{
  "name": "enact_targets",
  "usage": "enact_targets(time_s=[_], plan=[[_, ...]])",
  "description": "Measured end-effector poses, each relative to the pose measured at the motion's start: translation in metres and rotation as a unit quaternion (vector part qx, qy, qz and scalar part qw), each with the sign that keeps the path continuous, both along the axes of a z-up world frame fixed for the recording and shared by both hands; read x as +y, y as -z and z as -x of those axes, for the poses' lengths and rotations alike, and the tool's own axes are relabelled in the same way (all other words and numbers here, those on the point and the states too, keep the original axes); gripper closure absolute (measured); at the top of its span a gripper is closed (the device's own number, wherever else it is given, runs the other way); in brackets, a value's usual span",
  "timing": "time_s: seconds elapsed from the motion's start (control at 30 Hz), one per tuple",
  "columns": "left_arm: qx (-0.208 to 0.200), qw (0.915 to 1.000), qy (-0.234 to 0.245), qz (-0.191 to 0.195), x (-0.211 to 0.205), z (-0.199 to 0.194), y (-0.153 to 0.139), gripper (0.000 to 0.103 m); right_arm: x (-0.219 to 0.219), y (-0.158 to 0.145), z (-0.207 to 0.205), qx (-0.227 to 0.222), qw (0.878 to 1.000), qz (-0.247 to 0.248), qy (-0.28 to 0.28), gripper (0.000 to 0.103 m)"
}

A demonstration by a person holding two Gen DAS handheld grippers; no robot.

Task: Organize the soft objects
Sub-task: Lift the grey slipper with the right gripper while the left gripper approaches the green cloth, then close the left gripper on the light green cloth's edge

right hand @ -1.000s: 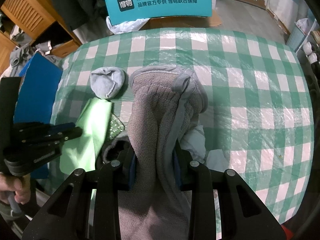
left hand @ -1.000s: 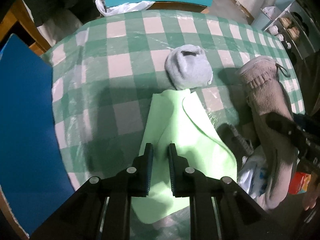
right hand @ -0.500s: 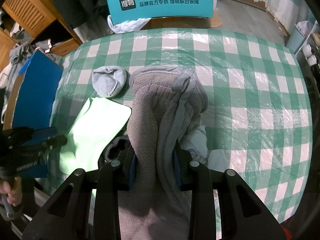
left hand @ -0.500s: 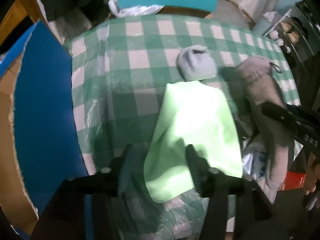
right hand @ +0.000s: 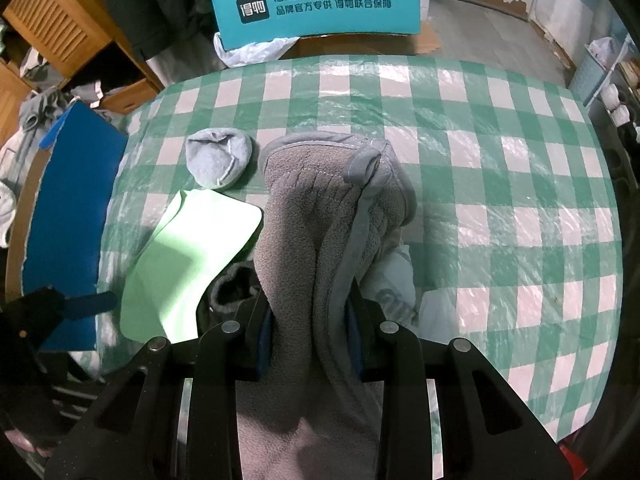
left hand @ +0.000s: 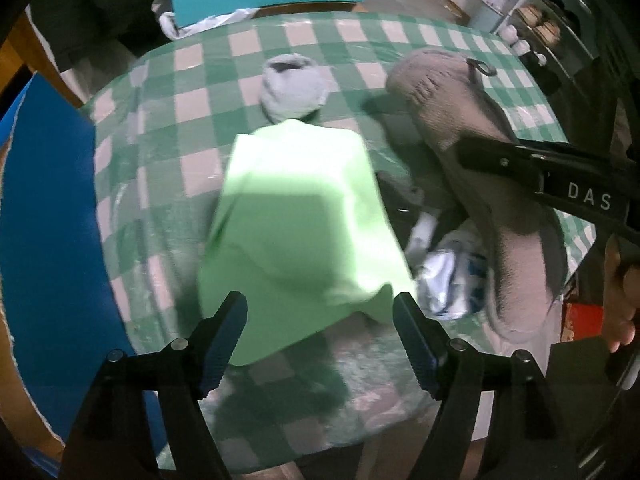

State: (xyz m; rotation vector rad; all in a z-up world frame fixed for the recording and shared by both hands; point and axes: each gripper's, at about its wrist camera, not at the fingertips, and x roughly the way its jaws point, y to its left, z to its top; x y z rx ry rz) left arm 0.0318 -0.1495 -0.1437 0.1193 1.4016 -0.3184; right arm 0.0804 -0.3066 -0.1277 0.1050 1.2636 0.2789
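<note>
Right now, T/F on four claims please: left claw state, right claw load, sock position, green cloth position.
1. The left claw is shut on the green cloth. False: its fingers stand wide apart, holding nothing.
2. The right claw grips the grey fleece glove. True.
3. The rolled grey sock sits on the blue board. False: it lies on the checked tablecloth.
4. The green cloth lies spread on the tablecloth, nearer than the sock. True.

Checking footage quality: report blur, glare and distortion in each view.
Left wrist view: motion-blurred, green cloth smeared, a shadow across it; fisheye vignette at the corners. Right wrist view: sharp, glare patches on the plastic-covered tablecloth, fisheye curving the teal box.
</note>
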Motion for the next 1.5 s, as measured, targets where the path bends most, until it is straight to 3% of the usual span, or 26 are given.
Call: enact_targets(time_s=[0.5,0.57,0.63,0.7,0.97,1.1,1.37,1.47,1.5], plan=[[0.005,0.9997,0.015,-0.016,-0.036,-0.008,0.021,0.025,-0.01,-0.02,0.014,-0.025,1.0,-0.012,0.009,0.076],[0.006,0.9998,0.012,-0.011,-0.035,-0.011,0.022,0.041,-0.009,-0.02,0.014,-0.025,1.0,-0.014,0.008,0.076],[0.01,0.9998,0.012,-0.015,-0.031,-0.014,0.024,0.076,-0.01,-0.02,0.014,-0.024,1.0,-0.017,0.008,0.076],[0.015,0.9998,0.009,-0.011,-0.025,-0.017,0.023,0.092,-0.01,-0.02,0.014,-0.023,1.0,-0.018,0.007,0.076],[0.004,1.0,-0.001,0.006,-0.001,-0.021,0.007,0.097,-0.007,-0.02,0.014,-0.025,0.999,-0.019,0.005,0.076],[0.009,0.9993,-0.036,0.007,0.025,-0.041,0.006,0.098,-0.005,-0.021,0.015,-0.025,1.0,-0.018,0.002,0.076],[-0.005,0.996,-0.077,-0.043,0.067,-0.063,0.006,0.097,-0.005,-0.022,0.016,-0.026,0.999,-0.02,0.002,0.076],[0.003,0.9955,-0.08,-0.052,0.071,-0.069,0.011,0.091,-0.004,-0.023,0.017,-0.026,0.999,-0.02,0.0,0.076],[0.002,0.9954,-0.076,-0.058,0.069,-0.069,0.012,0.079,-0.004,-0.023,0.017,-0.026,0.999,-0.02,0.0,0.076]])
